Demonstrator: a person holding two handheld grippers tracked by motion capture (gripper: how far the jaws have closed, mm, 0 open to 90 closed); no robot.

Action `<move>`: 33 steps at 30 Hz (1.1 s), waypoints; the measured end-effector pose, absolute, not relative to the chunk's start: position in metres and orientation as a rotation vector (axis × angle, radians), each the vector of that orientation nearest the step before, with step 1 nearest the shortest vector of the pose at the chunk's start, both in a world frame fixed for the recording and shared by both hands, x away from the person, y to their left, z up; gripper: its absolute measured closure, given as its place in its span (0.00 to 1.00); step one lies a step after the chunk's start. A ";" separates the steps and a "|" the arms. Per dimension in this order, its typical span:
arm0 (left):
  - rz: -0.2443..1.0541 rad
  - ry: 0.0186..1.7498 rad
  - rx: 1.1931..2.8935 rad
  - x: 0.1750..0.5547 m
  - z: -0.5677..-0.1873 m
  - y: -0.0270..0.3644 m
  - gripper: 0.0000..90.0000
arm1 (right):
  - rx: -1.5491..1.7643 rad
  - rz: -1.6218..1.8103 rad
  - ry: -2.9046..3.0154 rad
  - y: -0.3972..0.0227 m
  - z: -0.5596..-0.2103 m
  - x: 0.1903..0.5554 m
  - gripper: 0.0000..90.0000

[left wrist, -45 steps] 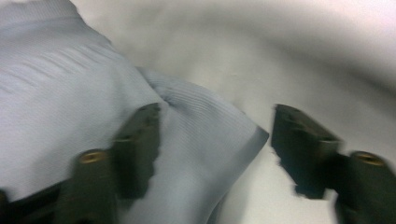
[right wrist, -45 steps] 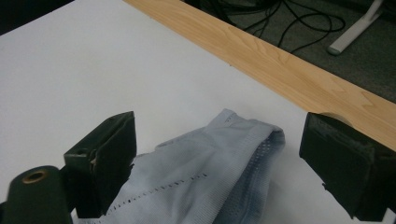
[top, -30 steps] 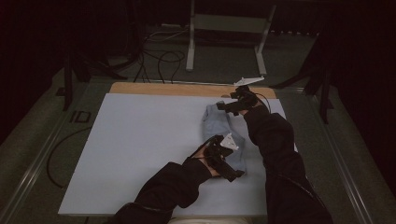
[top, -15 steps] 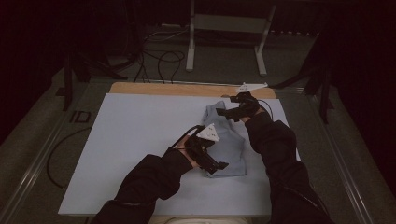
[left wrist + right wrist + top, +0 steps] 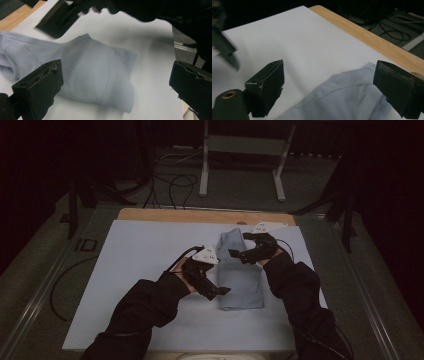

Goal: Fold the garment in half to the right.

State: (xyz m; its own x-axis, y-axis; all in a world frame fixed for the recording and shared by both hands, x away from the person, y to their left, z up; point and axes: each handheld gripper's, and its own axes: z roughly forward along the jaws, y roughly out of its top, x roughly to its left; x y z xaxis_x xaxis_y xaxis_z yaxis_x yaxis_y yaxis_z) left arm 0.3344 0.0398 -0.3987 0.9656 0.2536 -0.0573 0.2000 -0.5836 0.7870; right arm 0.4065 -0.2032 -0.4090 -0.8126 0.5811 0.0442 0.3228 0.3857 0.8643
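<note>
Pale blue cloth [image 5: 239, 270] lies folded narrow at the frame's centre; left gripper [image 5: 220, 291] and right gripper [image 5: 235, 254] hover open-jawed, perhaps one fold left.

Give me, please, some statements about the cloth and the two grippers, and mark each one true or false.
1. The left gripper has its jaws wide open. True.
2. The right gripper is clamped on the light blue garment. False: its jaws stand apart, with nothing between them.
3. The garment lies on the white sheet that covers the table. True.
4. The garment is spread out flat to its full size. False: it is folded into a narrow strip, bunched at the far end.
5. A strip of bare wood shows along the far edge of the table. True.
</note>
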 end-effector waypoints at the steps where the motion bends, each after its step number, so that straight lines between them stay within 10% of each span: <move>1: 0.072 0.319 2.206 0.335 -0.399 0.044 0.00 | 0.794 1.401 2.379 -0.204 -0.409 0.403 0.11; 33: 0.160 0.488 2.216 0.310 -0.429 0.150 0.00 | 0.794 1.460 2.355 -0.257 -0.446 0.321 0.11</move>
